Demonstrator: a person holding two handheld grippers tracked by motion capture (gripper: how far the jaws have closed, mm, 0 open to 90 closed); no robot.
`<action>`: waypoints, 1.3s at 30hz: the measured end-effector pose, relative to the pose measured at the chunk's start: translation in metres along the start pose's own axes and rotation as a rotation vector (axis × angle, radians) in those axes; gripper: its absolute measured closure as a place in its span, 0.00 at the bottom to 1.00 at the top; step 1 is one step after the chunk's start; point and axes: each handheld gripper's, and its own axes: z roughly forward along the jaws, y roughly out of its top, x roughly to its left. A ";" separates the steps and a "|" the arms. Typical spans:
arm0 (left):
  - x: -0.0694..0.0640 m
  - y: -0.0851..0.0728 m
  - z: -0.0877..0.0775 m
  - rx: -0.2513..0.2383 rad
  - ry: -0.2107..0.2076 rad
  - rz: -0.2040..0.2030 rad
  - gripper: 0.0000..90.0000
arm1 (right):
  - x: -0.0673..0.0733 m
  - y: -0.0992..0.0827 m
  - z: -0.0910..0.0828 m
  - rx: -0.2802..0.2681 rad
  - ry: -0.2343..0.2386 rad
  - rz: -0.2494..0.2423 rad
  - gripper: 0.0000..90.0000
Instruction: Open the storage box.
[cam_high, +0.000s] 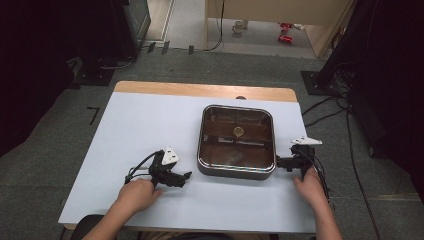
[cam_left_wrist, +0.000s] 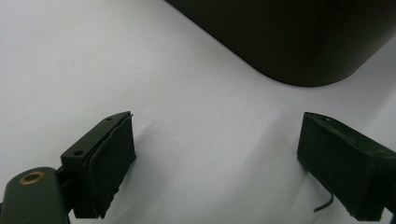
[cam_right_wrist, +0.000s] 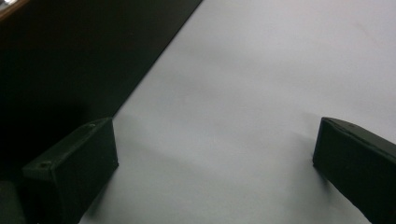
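Note:
A square dark pan (cam_high: 236, 173) with rounded corners sits on the white sheet, right of the table's middle. A small round pale thing (cam_high: 238, 131) lies on its glossy brown floor. My left gripper (cam_high: 186, 176) rests on the sheet just left of the pan's near left corner and points at it. Its jaws stand open with only sheet between them (cam_left_wrist: 217, 140), and the pan's corner (cam_left_wrist: 299, 42) lies ahead. My right gripper (cam_high: 279, 162) lies against the pan's right side. It is open (cam_right_wrist: 215, 140) and holds nothing, with one jaw close to the pan's wall (cam_right_wrist: 70, 60).
The white sheet (cam_high: 150, 125) covers most of the table, leaving a wooden strip (cam_high: 200, 90) along the far edge. Bare sheet stretches left of the pan and in front of it. Cables (cam_high: 330, 110) and dark stands lie on the floor to the right and at the back.

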 end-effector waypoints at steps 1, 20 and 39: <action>0.000 0.000 0.000 0.000 0.000 0.000 0.12 | 0.000 0.000 0.000 0.000 0.000 0.000 0.00; -0.002 0.002 0.002 0.005 0.012 -0.009 0.10 | 0.000 0.000 0.000 0.000 0.000 0.000 0.00; -0.001 0.005 0.001 0.035 0.005 0.003 0.13 | 0.000 0.000 0.000 -0.001 0.000 0.000 0.00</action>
